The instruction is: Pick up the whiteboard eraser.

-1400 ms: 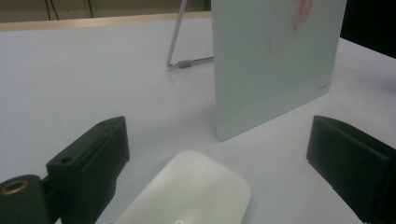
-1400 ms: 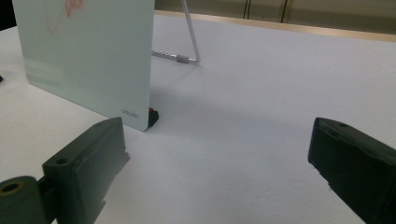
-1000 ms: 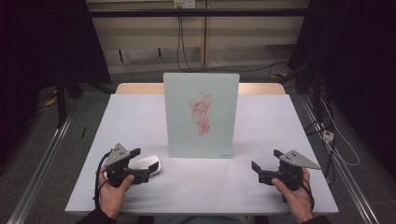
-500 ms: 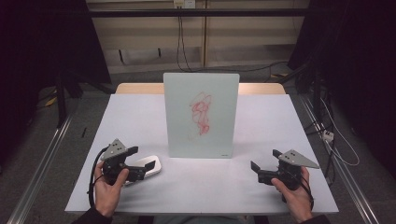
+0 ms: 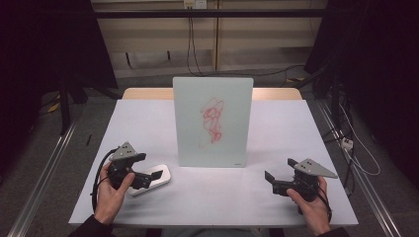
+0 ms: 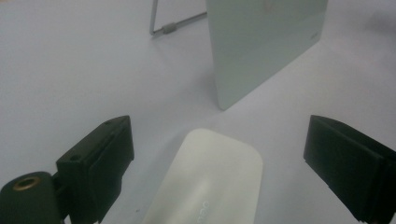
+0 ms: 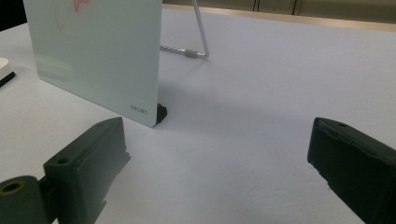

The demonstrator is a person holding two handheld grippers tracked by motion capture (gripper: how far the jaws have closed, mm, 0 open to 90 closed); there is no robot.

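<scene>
A white glass board (image 5: 212,123) with red scribbles stands upright on its wire stand mid-table. A white eraser (image 5: 162,172) lies flat to the board's front left. My left gripper (image 5: 149,166) is open over it. In the left gripper view the eraser (image 6: 210,182) lies between the spread jaws of that gripper (image 6: 219,140), touching neither, with the board (image 6: 261,42) beyond. My right gripper (image 5: 279,169) is open and empty at the front right. In the right gripper view that gripper (image 7: 217,140) faces the board's lower corner (image 7: 140,109).
The white table (image 5: 276,128) has a wooden strip along its far edge. The board's wire stand (image 7: 198,37) reaches back behind it. Metal rails run down both sides of the table, and cables lie on the floor at the right.
My left gripper has dipped and pulled slightly back, so its open jaws now straddle the eraser. The right gripper and the board have not moved.
</scene>
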